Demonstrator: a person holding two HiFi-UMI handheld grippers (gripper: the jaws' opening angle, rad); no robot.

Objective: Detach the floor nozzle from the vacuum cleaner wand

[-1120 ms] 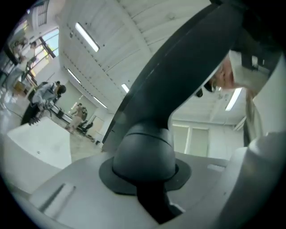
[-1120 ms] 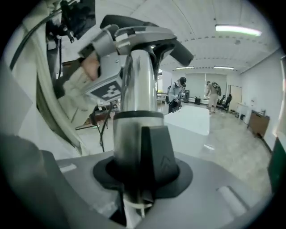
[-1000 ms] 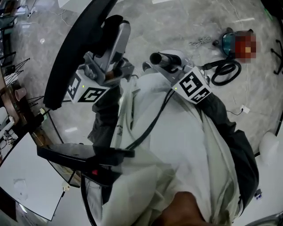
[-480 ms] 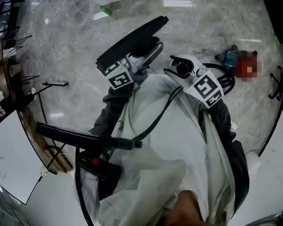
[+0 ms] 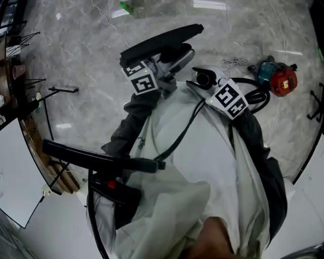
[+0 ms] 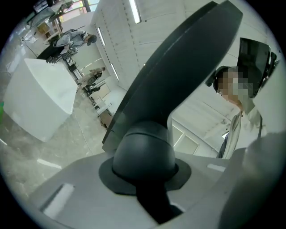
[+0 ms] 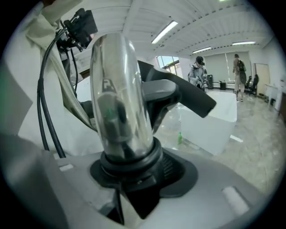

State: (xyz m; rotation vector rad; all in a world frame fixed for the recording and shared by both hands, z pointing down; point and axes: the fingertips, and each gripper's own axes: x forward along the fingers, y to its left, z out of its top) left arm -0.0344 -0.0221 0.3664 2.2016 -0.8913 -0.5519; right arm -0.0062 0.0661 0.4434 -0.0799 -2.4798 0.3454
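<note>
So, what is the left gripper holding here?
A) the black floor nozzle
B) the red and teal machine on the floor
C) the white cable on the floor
A: the left gripper is closed on the neck of the black floor nozzle, whose flat head sticks out past it.

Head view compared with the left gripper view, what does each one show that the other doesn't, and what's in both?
Only the head view: a red and teal tool and a small coiled cable. Only the left gripper view: ceiling light strips and the dark rounded joint sitting between the left claw's jaws. Both: the black floor nozzle, held by that claw.
</note>
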